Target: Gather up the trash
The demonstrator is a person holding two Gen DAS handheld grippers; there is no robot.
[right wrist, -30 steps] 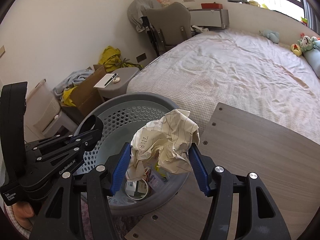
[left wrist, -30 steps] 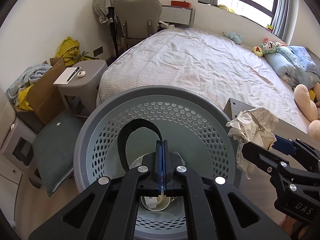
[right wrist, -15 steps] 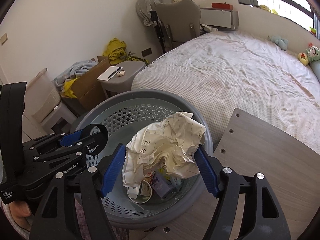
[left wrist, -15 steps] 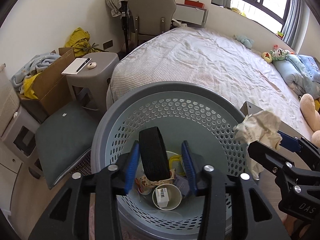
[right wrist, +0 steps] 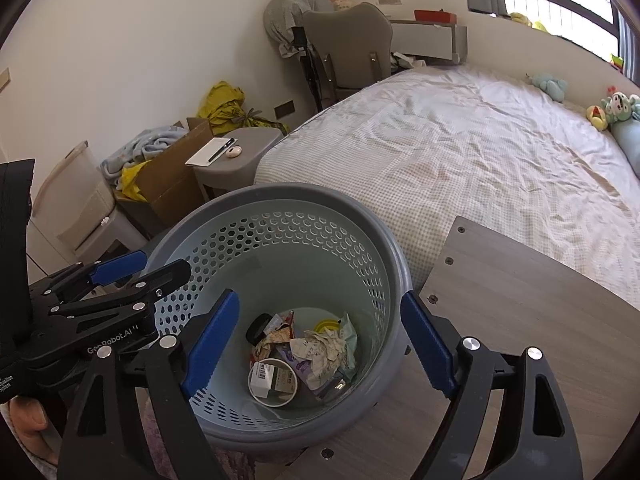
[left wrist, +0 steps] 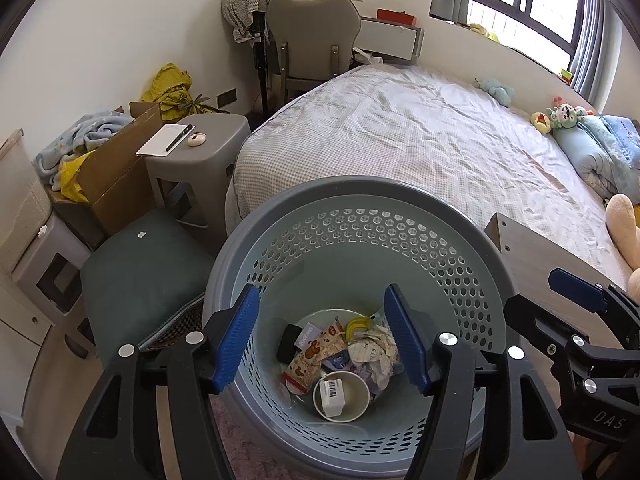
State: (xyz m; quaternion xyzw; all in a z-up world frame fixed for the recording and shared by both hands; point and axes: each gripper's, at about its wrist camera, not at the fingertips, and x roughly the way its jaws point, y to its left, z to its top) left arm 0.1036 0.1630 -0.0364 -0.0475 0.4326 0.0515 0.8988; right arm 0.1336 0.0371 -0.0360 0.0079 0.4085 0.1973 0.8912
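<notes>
A grey perforated waste basket (left wrist: 360,188) (right wrist: 280,194) stands below both grippers. At its bottom lie a crumpled sheet of paper (left wrist: 372,354) (right wrist: 324,350), a black roll (left wrist: 289,342) (right wrist: 258,326), a paper cup (left wrist: 340,394) (right wrist: 274,380) and snack wrappers (left wrist: 312,356). My left gripper (left wrist: 320,306) hangs over the basket's mouth, its jaws opening with nothing between them. My right gripper (right wrist: 320,302) is over the same opening from the right, also opening and empty. Each gripper shows in the other's view: the right gripper (left wrist: 576,292) at the right edge, the left gripper (right wrist: 158,264) at the left.
A wooden tabletop (right wrist: 520,300) touches the basket's right side. Behind is a bed (left wrist: 420,140) with soft toys. To the left are a dark cushion (left wrist: 136,264), a grey stool (left wrist: 196,148) and a cardboard box (left wrist: 116,168). A chair (left wrist: 312,40) stands by the far wall.
Both grippers opened. The black roll left the left gripper and the crumpled paper left the right gripper; both now lie in the basket.
</notes>
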